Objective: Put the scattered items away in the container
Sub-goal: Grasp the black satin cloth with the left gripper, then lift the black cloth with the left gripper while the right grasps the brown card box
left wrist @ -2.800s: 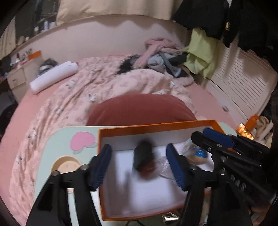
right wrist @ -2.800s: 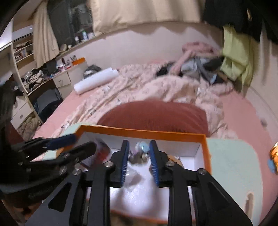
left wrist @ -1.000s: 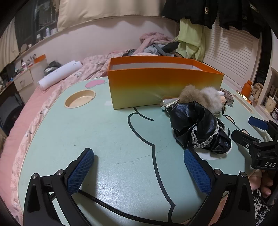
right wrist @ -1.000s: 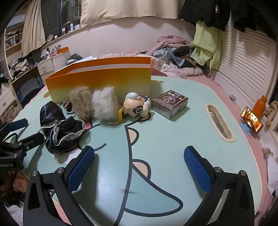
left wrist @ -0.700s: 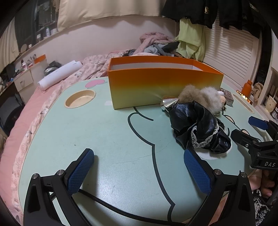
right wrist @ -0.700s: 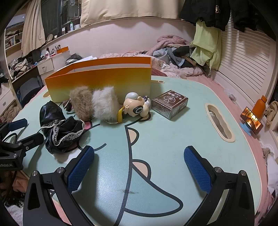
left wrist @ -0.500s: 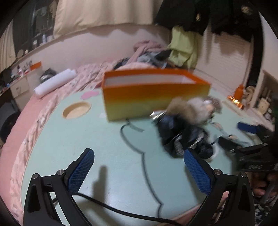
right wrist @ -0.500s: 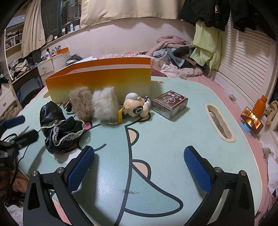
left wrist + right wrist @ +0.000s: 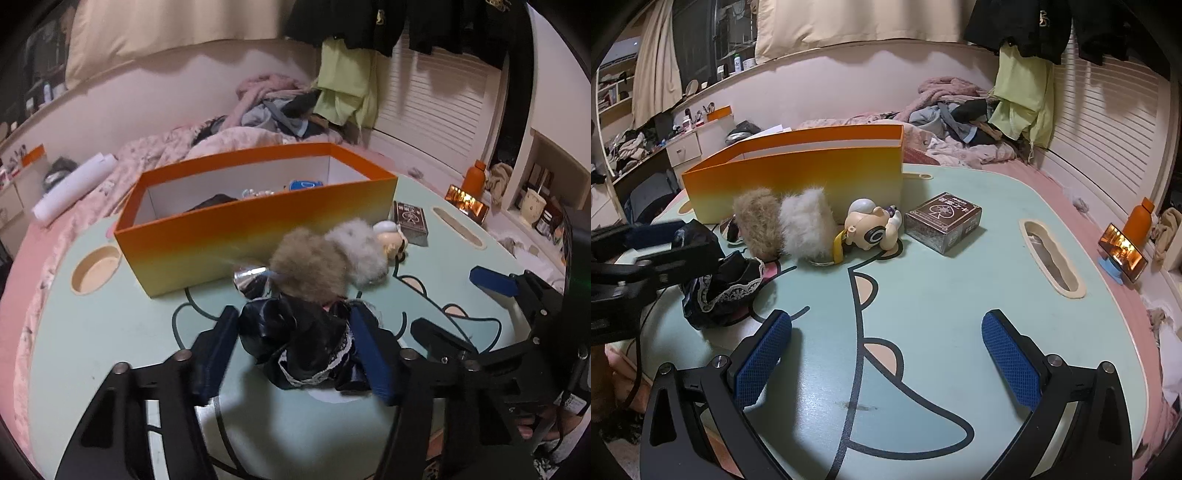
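An orange box (image 9: 258, 218) stands on the pale green table (image 9: 110, 325) and holds a few small items. In front of it lie a black lace-trimmed cloth (image 9: 299, 343), a brown and white furry item (image 9: 325, 262), a small figurine (image 9: 868, 229) and a brown card box (image 9: 943, 221). My left gripper (image 9: 295, 350) is closing around the black cloth, with its blue pads on either side of it. My right gripper (image 9: 886, 354) is open and empty over bare table, near the front edge.
A round cup recess (image 9: 96, 269) lies left of the box and a long slot (image 9: 1049, 258) at the table's right. A phone on a stand (image 9: 1123, 254) and an orange bottle (image 9: 1143, 218) sit off the right edge. A bed with clothes lies behind.
My left gripper has moved forward and right over the black cloth and narrowed its jaws around it. My right gripper has stayed put and open.
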`<state>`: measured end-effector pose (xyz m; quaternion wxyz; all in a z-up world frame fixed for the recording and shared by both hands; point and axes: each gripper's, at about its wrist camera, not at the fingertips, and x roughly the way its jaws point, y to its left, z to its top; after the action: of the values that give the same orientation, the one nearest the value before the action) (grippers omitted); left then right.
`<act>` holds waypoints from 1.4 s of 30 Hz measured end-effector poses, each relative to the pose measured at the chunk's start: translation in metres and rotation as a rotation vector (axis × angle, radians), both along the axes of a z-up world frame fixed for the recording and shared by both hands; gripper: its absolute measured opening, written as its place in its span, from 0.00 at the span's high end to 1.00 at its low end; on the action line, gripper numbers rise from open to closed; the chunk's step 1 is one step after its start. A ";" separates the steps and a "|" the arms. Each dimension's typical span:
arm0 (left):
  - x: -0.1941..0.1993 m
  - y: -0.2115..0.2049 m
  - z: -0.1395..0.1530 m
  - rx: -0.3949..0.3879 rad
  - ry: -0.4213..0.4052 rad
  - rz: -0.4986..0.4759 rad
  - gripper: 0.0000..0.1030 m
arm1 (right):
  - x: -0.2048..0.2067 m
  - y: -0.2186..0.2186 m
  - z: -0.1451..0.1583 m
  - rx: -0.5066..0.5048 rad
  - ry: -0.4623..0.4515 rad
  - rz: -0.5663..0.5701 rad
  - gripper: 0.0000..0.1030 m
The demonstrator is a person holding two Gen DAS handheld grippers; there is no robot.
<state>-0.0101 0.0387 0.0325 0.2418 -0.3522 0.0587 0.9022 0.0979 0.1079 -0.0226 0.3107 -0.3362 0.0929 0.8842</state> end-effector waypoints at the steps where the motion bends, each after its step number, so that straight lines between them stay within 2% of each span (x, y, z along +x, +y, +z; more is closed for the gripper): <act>1: 0.002 -0.003 0.001 0.010 0.001 -0.001 0.49 | 0.000 0.000 0.000 0.000 0.000 0.001 0.00; 3: 0.005 -0.011 0.003 0.041 -0.004 -0.005 0.62 | 0.000 0.000 0.000 -0.001 0.000 0.001 0.00; 6: 0.010 -0.025 0.005 0.094 -0.011 0.002 0.70 | 0.000 0.000 0.000 -0.001 0.000 0.002 0.00; 10: 0.018 -0.043 0.007 0.140 -0.004 0.023 0.72 | 0.000 0.001 0.000 -0.003 0.001 0.004 0.00; 16: 0.025 -0.057 0.010 0.150 0.011 0.041 0.74 | 0.004 0.005 0.004 -0.020 0.020 -0.006 0.00; 23: 0.027 -0.061 0.010 0.139 0.020 0.049 0.74 | 0.020 0.027 0.020 -0.137 0.102 -0.047 0.00; 26: 0.026 -0.059 0.005 0.130 0.017 0.058 0.70 | 0.019 0.041 0.028 -0.171 0.113 -0.079 0.01; 28: 0.025 -0.057 0.002 0.130 0.008 0.056 0.61 | 0.011 0.047 0.034 -0.165 0.086 -0.095 0.02; 30: 0.027 -0.054 0.002 0.124 0.013 0.055 0.49 | 0.004 0.056 0.040 -0.142 0.065 -0.125 0.05; 31: 0.028 -0.053 0.003 0.122 0.019 0.055 0.46 | 0.002 0.061 0.042 -0.141 0.063 -0.141 0.07; 35: 0.033 -0.048 0.006 0.111 0.046 0.039 0.31 | -0.005 0.096 0.046 -0.239 0.068 -0.244 0.08; 38: 0.036 -0.041 0.005 0.086 0.054 0.020 0.27 | -0.015 0.119 0.043 -0.296 0.051 -0.313 0.10; 42: 0.035 -0.034 0.000 0.050 0.044 0.004 0.29 | -0.031 0.127 0.032 -0.298 -0.024 -0.339 0.16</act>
<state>0.0250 0.0043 0.0323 0.2472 -0.3262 0.0410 0.9115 0.0670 0.2349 0.0094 0.4027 -0.3684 0.2741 0.7918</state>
